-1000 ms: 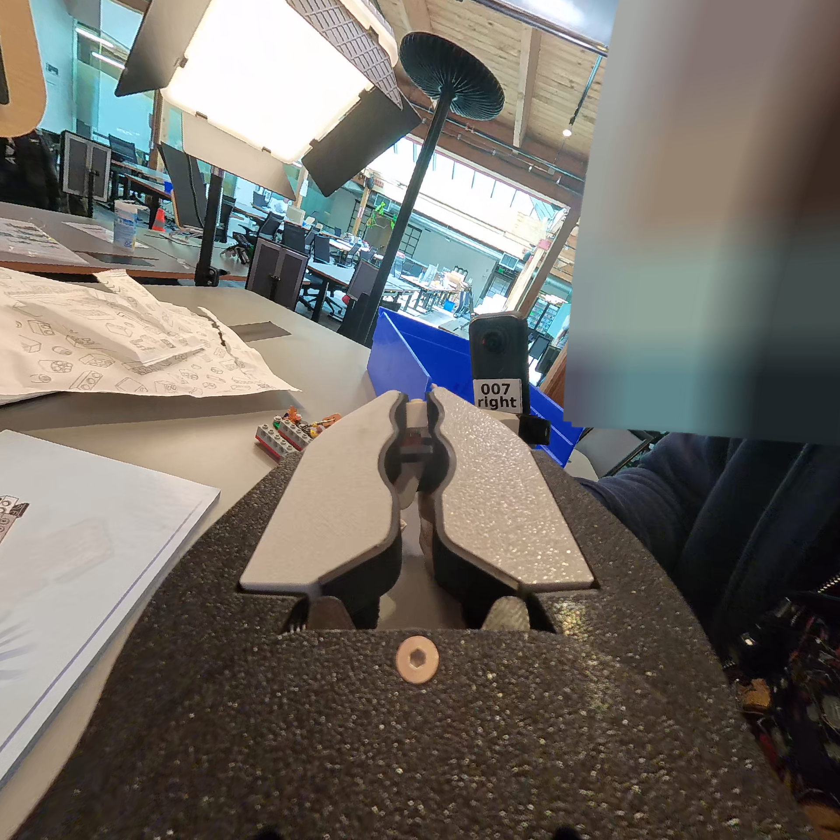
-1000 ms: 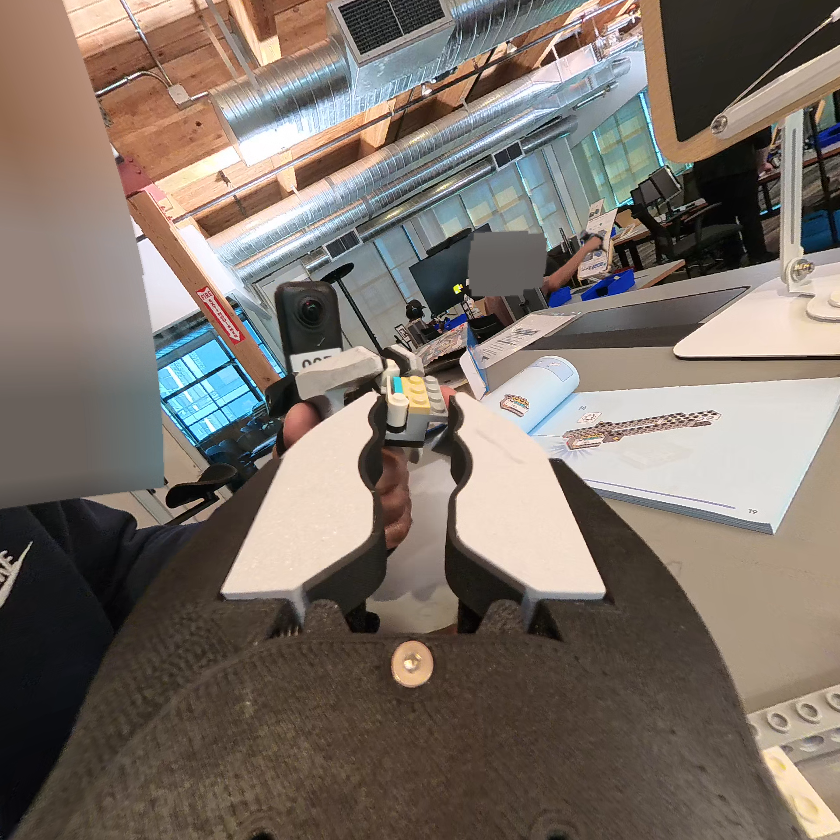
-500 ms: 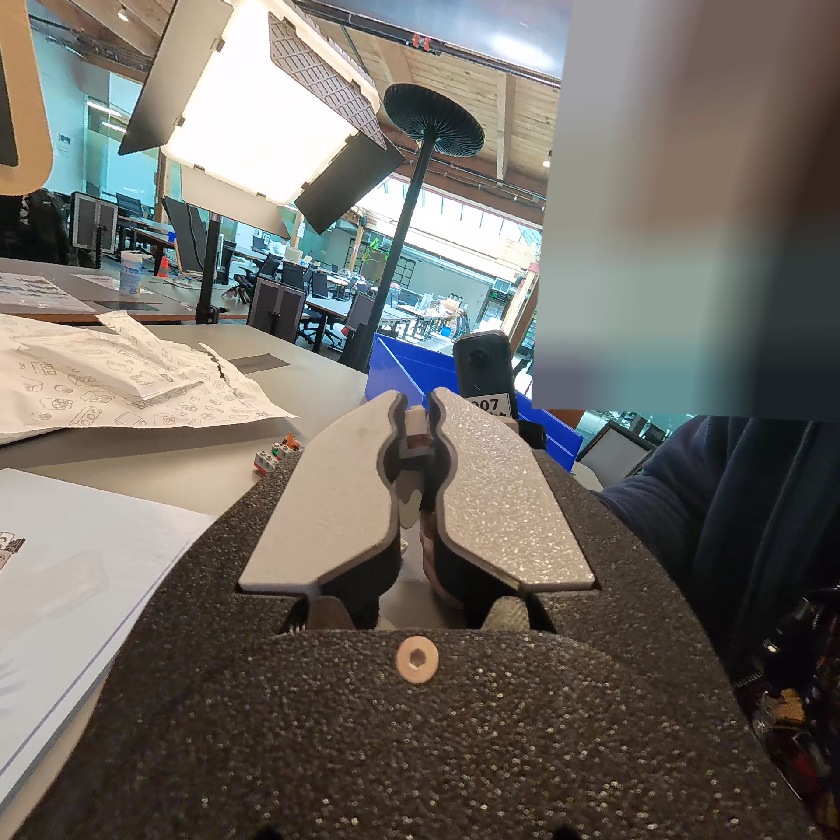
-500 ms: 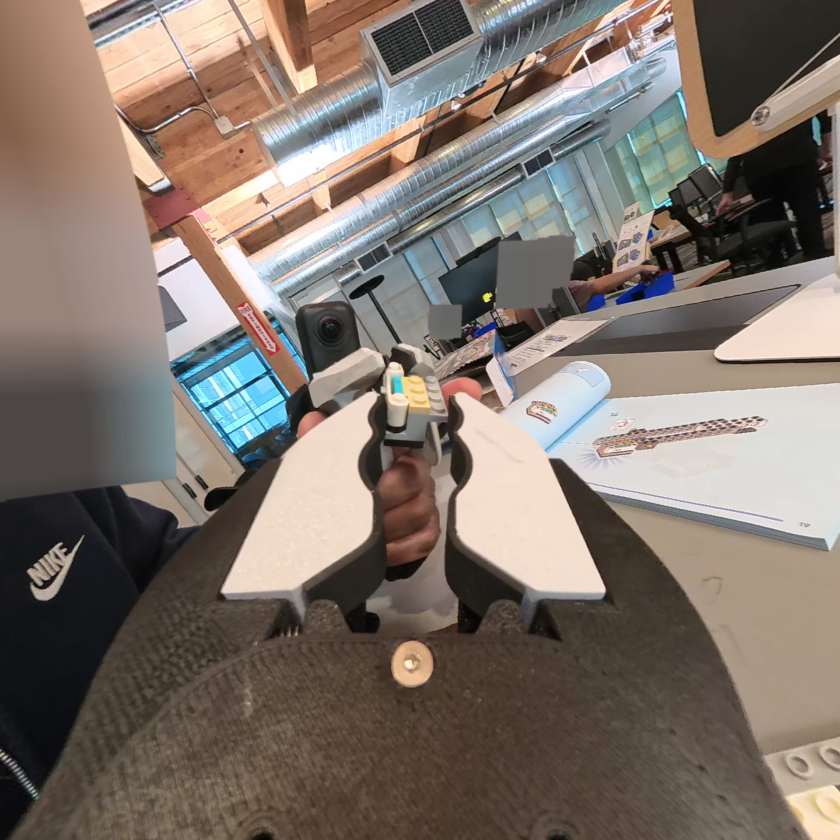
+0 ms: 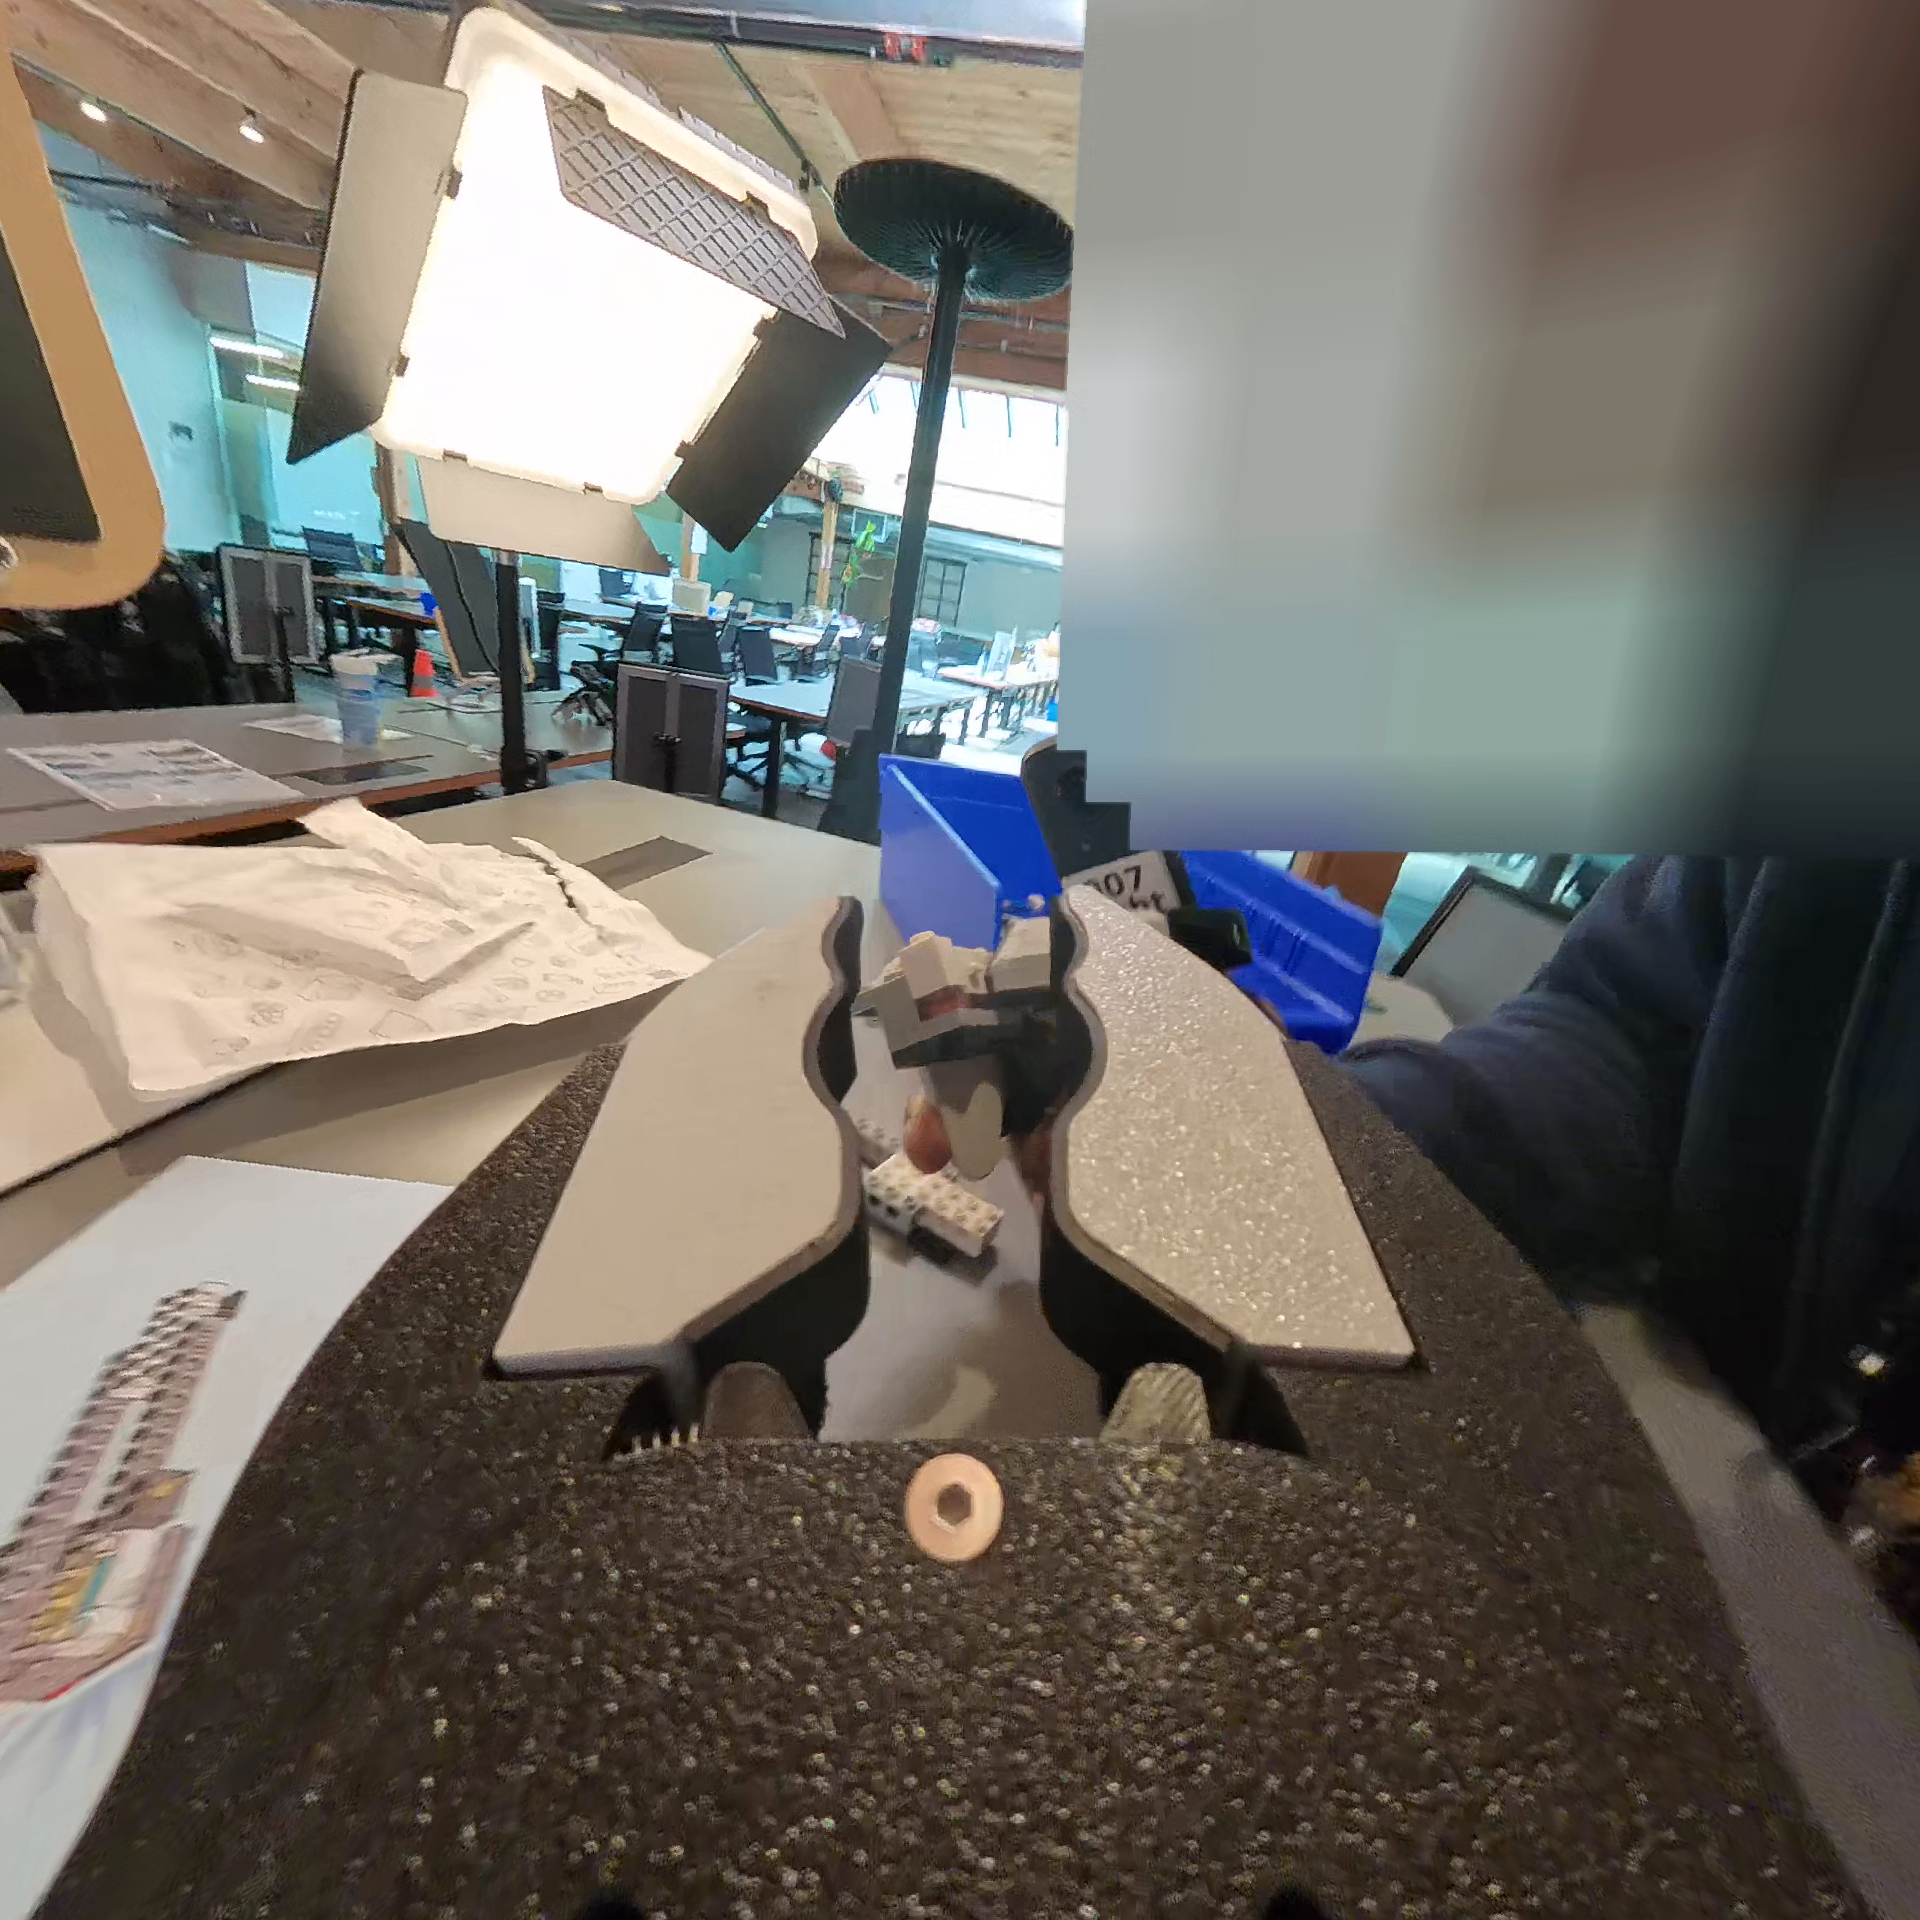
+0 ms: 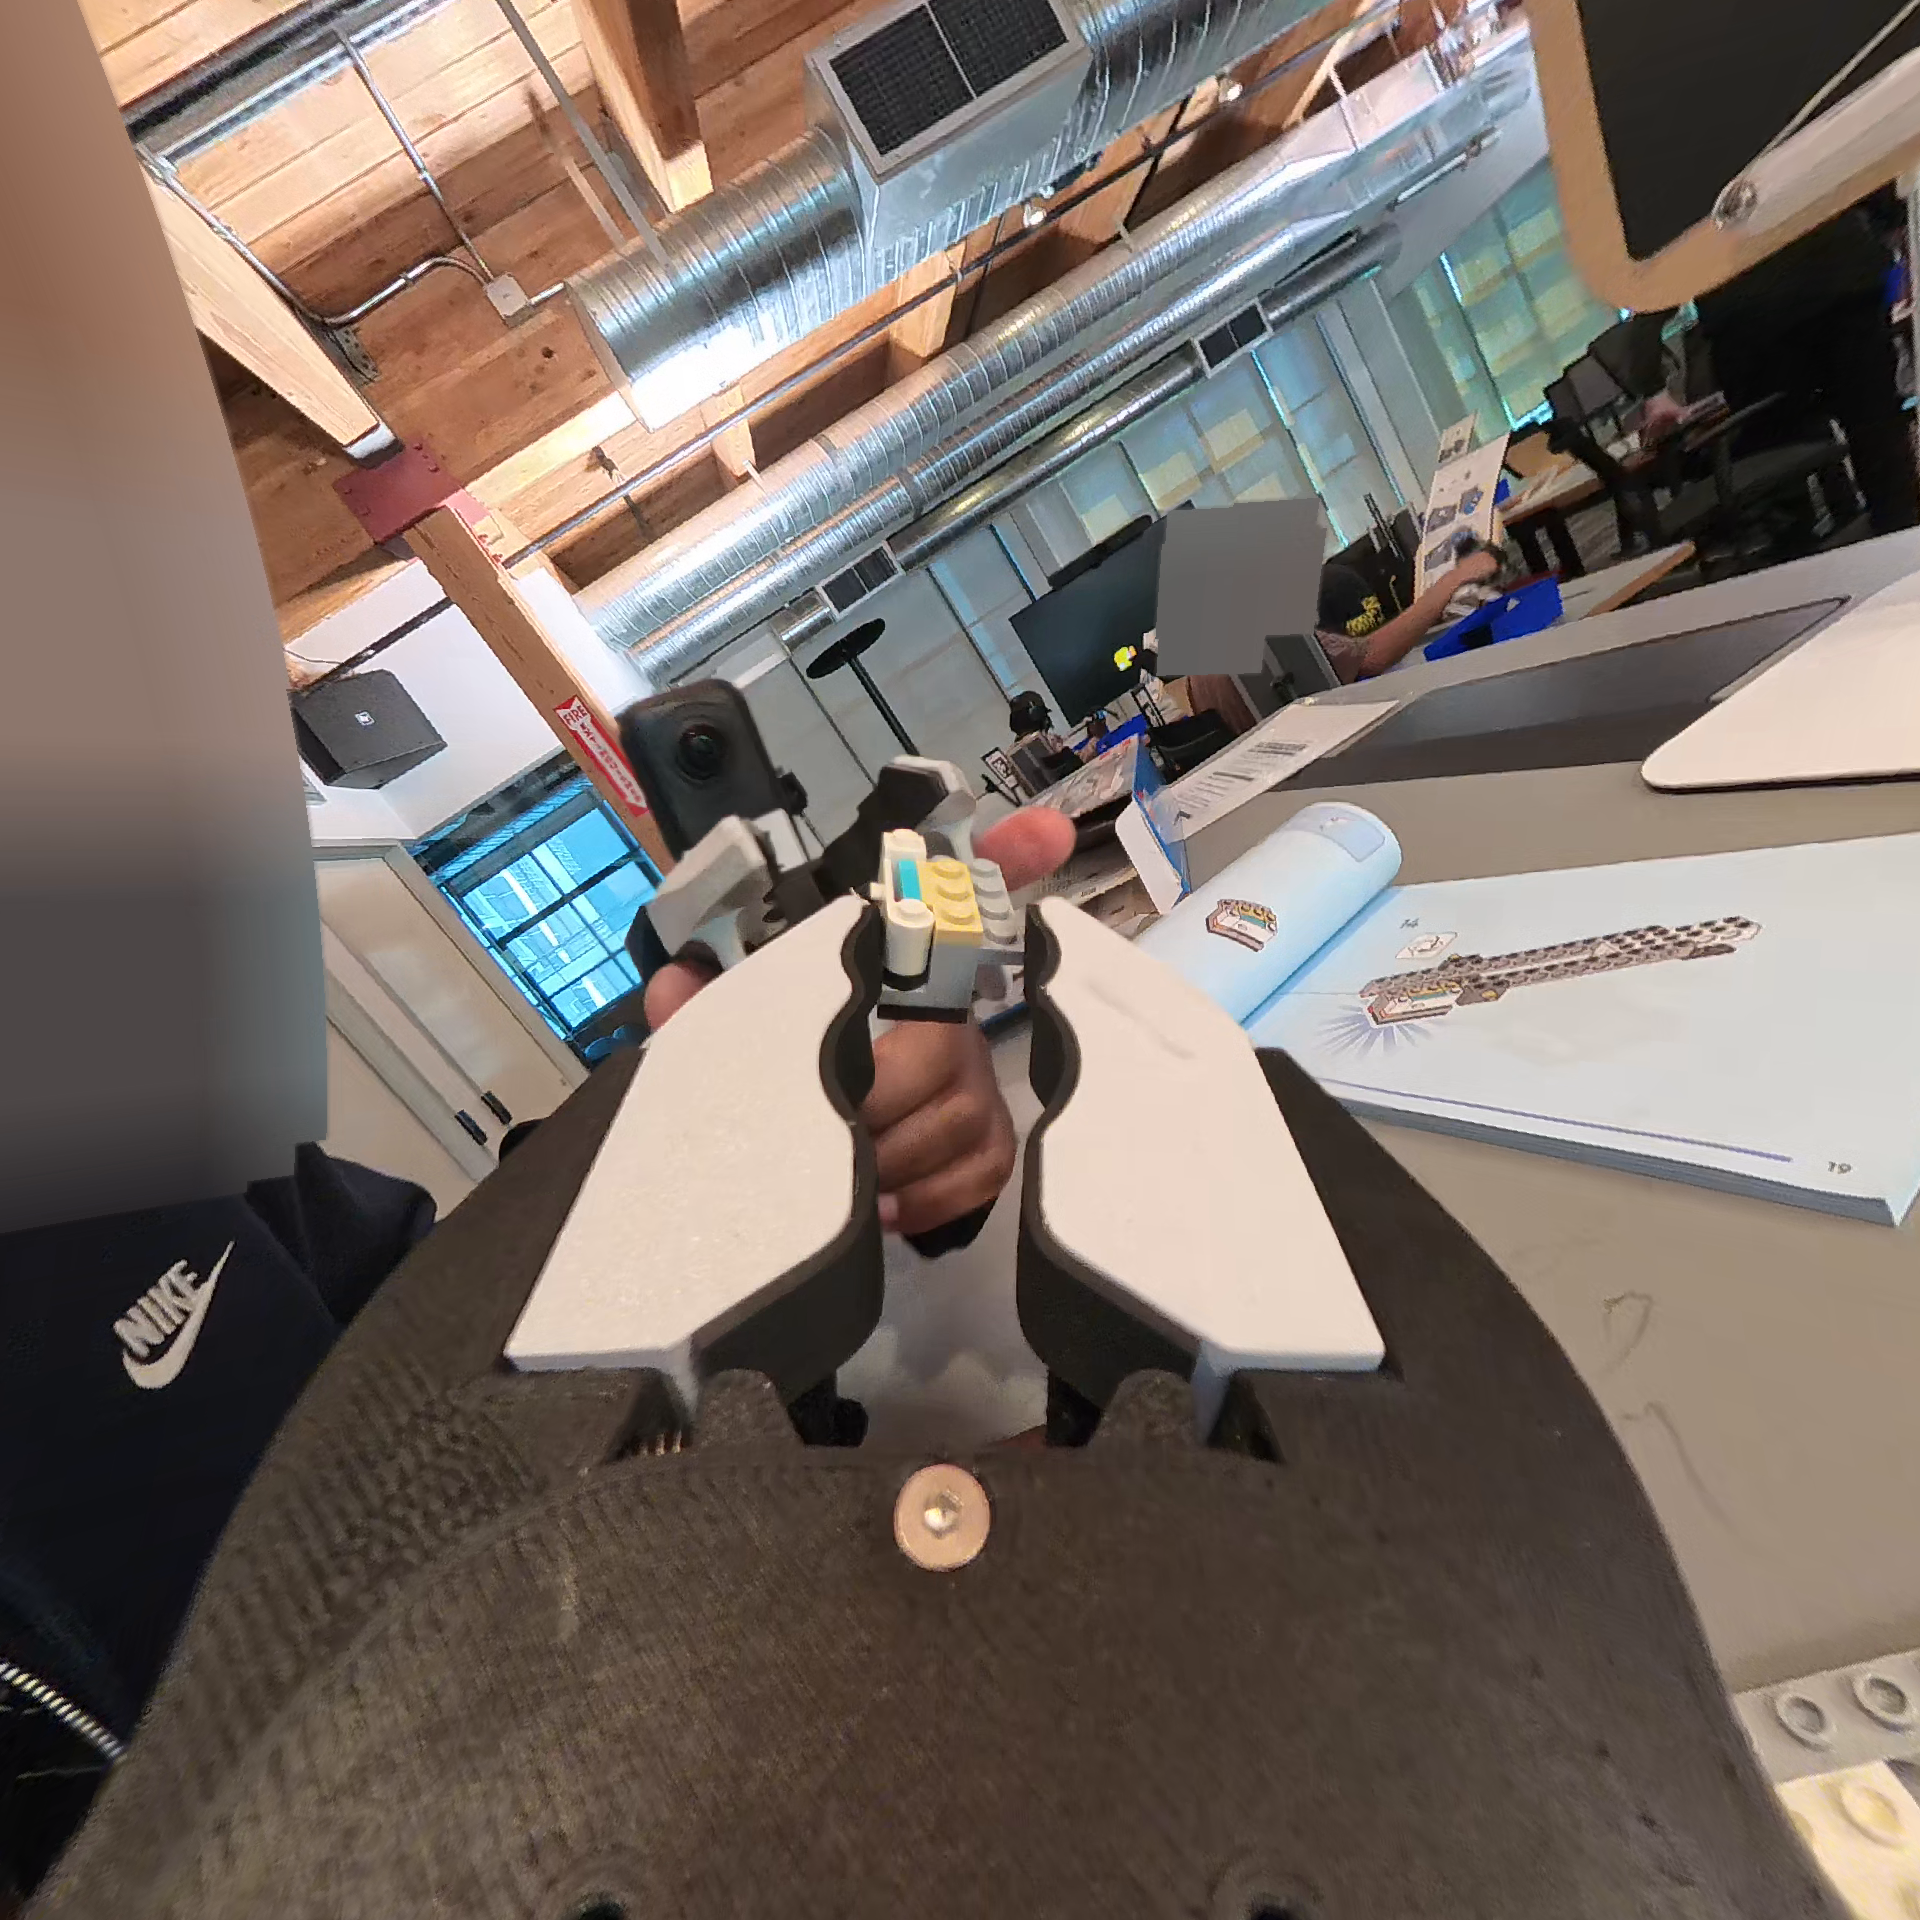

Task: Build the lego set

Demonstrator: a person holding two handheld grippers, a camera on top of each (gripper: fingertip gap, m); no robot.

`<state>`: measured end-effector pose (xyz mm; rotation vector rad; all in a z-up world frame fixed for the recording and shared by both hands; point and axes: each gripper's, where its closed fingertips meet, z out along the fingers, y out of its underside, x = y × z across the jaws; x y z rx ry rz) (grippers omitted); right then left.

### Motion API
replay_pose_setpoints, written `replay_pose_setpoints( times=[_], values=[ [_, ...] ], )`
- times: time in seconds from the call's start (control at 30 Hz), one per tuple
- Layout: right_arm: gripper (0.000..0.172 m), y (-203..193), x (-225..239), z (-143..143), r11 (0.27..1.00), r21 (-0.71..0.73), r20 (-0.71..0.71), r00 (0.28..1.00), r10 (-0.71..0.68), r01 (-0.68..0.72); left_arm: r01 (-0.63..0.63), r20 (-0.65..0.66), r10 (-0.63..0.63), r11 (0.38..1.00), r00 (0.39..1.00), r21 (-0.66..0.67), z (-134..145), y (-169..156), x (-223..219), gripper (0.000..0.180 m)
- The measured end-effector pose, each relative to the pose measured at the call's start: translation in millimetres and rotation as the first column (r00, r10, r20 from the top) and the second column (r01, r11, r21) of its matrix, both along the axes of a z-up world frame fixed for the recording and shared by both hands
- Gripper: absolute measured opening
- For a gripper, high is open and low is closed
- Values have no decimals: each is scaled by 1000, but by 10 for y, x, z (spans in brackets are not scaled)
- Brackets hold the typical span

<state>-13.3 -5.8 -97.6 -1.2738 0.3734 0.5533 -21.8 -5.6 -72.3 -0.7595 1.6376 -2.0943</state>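
Above grey desk, brick assembly between right tool fingertips.

Pretty bright overall: a big panel light blew out white at far left, edges bowed fisheye-style, and the near booklet was smeared with blur.

Left gripper: fingers spread apart. Right gripper: fingers clamped on small grey, yellow and white brick assembly, raised.
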Motion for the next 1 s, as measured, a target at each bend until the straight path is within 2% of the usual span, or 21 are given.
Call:
replay_pose_setpoints(
  times=[0.07,0.17,0.33,0.5,1.0],
  values=[
    [26,11,0,-18,999,-34,-18,999,32,-32,-37,56,29,988,998,150,-67,37,-15,39],
    [26,25,-24,-74,992,-93,-17,997,81,-82,-131,150,77,909,986,396,-225,117,-6,49],
    [26,41,-83,-141,978,-119,-72,984,164,-172,-166,273,9,813,962,558,-336,67,-118,46],
    [26,37,-239,-205,940,-173,-82,956,283,-293,-171,336,-68,758,939,629,-386,-5,-230,42],
    [26,5,-386,-244,893,-182,-126,910,395,-412,-141,356,-160,714,921,686,-434,-62,-377,24]
  ],
)
